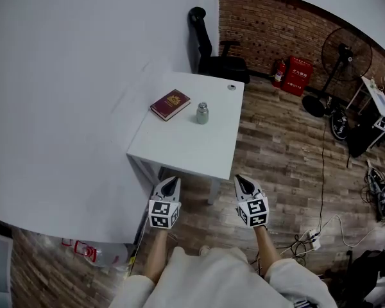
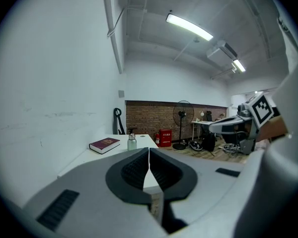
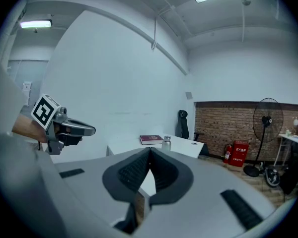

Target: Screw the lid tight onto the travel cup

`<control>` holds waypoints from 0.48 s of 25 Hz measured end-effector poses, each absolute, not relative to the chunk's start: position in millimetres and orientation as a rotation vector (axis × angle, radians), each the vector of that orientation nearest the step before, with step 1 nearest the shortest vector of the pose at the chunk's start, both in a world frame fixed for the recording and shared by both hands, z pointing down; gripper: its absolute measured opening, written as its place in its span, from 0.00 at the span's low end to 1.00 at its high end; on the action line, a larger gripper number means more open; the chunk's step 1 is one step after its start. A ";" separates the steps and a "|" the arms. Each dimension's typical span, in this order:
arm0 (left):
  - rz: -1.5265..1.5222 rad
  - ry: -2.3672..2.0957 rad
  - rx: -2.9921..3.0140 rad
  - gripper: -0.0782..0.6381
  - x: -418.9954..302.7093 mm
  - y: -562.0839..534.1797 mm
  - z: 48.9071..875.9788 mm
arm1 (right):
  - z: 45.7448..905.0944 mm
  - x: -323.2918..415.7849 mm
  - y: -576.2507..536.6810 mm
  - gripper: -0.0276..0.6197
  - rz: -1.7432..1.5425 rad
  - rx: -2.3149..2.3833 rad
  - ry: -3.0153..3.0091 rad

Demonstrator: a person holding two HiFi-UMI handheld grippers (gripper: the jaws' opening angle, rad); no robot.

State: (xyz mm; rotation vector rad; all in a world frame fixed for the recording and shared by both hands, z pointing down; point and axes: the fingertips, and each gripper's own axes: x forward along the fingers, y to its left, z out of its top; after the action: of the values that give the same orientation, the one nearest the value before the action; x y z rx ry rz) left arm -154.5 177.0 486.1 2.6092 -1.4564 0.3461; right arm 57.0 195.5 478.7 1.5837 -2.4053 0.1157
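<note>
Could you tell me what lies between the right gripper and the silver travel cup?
Head view: only bare white tabletop separates right gripper from silver travel cup.

Travel cup (image 1: 202, 113), upright on table (image 1: 186, 147), perhaps capped

White table (image 1: 192, 143), maroon book (image 1: 170, 104), silver travel cup (image 1: 202, 113).

I am finding no wording I can actually read from here. The red cabinet (image 1: 299, 74) by the brick wall (image 1: 256, 24) is carrying pale lettering and the dark red book (image 1: 170, 104) on the white table (image 1: 186, 149) is showing a gold emblem, but both are coming through too small to make out.
</note>
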 end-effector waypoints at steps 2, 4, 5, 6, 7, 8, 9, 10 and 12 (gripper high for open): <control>0.351 -1.445 2.612 0.12 -153.2 173.3 488.8 | 482.1 57.8 193.5 0.04 0.122 1.586 -2.394; 0.354 -1.436 2.613 0.12 -152.4 170.6 493.1 | 486.5 58.5 191.0 0.04 0.127 1.588 -2.386; 0.353 -1.431 2.614 0.12 -152.0 169.1 495.4 | 488.5 58.6 189.6 0.04 0.127 1.588 -2.382; 0.352 -1.425 2.616 0.12 -151.8 167.6 497.4 | 490.0 58.8 188.1 0.04 0.127 1.589 -2.378; 0.352 -1.419 2.617 0.12 -151.6 166.1 499.0 | 490.9 59.0 186.8 0.04 0.127 1.590 -2.376; 0.354 -1.415 2.617 0.12 -150.9 164.8 500.4 | 491.4 59.7 185.9 0.04 0.129 1.592 -2.374; 0.358 -1.410 2.616 0.12 -149.6 164.2 501.8 | 492.1 60.9 185.9 0.04 0.132 1.593 -2.373; 0.362 -1.405 2.615 0.12 -147.8 164.0 503.2 | 493.2 62.6 186.6 0.04 0.137 1.594 -2.372; 0.370 -1.397 2.615 0.12 -144.6 160.8 505.0 | 495.9 65.6 185.6 0.04 0.144 1.593 -2.370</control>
State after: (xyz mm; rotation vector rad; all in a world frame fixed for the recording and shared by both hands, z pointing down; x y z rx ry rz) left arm -144.6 160.8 505.0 2.6151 -1.3973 0.3695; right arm 65.6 185.6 495.9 1.5934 -2.3705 0.1442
